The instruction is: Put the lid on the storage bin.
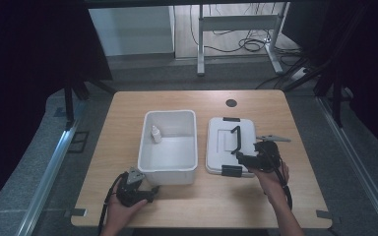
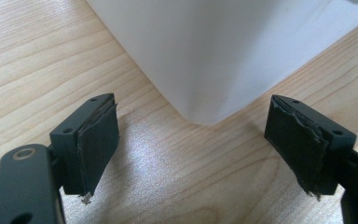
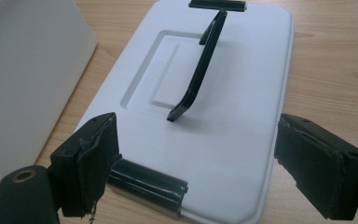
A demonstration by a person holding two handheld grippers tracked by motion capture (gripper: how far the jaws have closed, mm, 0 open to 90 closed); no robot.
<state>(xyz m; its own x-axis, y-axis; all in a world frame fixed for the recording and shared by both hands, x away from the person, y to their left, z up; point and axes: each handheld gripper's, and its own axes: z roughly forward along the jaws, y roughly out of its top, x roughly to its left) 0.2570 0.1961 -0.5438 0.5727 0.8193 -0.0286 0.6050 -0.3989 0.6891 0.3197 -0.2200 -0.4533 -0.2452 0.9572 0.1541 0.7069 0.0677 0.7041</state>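
A white plastic box (image 1: 168, 169) stands open in the middle of the table with a small white bottle (image 1: 155, 134) inside at its left wall. Its white lid (image 1: 219, 147) lies flat to the right, black handle (image 1: 236, 138) raised. My left gripper (image 1: 155, 190) rests open on the table by the box's near left corner (image 2: 205, 112). My right gripper (image 1: 239, 158) hovers open over the lid's near edge; in the right gripper view the lid (image 3: 233, 93), its handle (image 3: 200, 70) and a black latch (image 3: 147, 184) lie between the jaws.
The wooden table (image 1: 128, 103) has a dark round hole (image 1: 231, 103) at the back. A grey three-cornered plate (image 1: 273, 138) juts out beside the lid's right edge. A metal desk frame (image 1: 236, 29) and cables stand on the floor beyond.
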